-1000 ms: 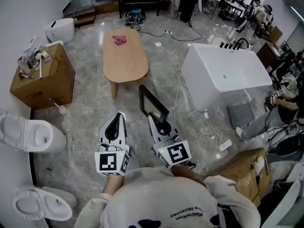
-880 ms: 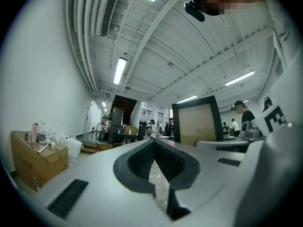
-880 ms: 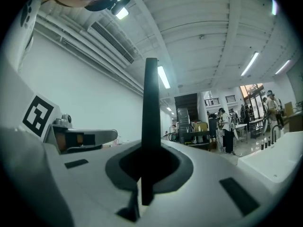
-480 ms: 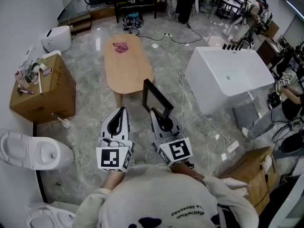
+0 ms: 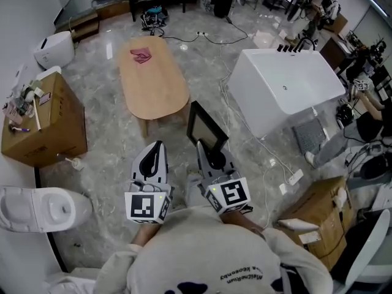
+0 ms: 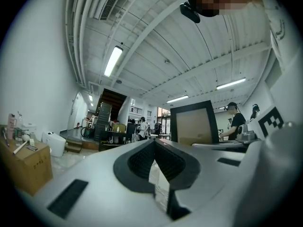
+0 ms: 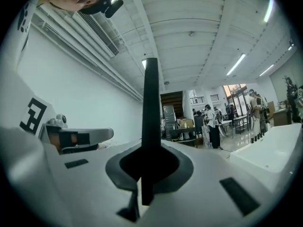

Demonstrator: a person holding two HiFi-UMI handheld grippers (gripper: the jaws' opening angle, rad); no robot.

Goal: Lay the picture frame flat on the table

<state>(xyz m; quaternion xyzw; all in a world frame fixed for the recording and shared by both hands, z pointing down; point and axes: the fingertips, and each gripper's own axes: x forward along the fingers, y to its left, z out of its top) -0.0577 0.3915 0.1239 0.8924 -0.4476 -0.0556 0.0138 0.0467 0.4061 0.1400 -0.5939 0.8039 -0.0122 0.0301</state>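
A black picture frame (image 5: pixel 205 127) with a pale backing is held upright in the air by its lower edge, with my right gripper (image 5: pixel 206 150) shut on it. In the right gripper view the frame (image 7: pixel 150 103) shows edge-on, standing straight up from between the jaws of that gripper (image 7: pixel 147 161). My left gripper (image 5: pixel 158 147) hangs beside it on the left, shut and holding nothing. The left gripper view has its jaws (image 6: pixel 155 148) closed together and the frame (image 6: pixel 194 124) off to the right. The oval wooden table (image 5: pixel 153 84) stands just ahead of both grippers.
A pink cloth (image 5: pixel 141 55) lies at the table's far end. A white bathtub (image 5: pixel 288 84) stands to the right and cables (image 5: pixel 245 136) trail on the marble floor. At the left are a cardboard box (image 5: pixel 37 124) and a toilet (image 5: pixel 43 208). Another box (image 5: pixel 315 216) sits at the right.
The table and the floor have slid nearer and leftward in the head view as the person steps forward. Both grippers keep their pose, and the frame stays gripped upright.
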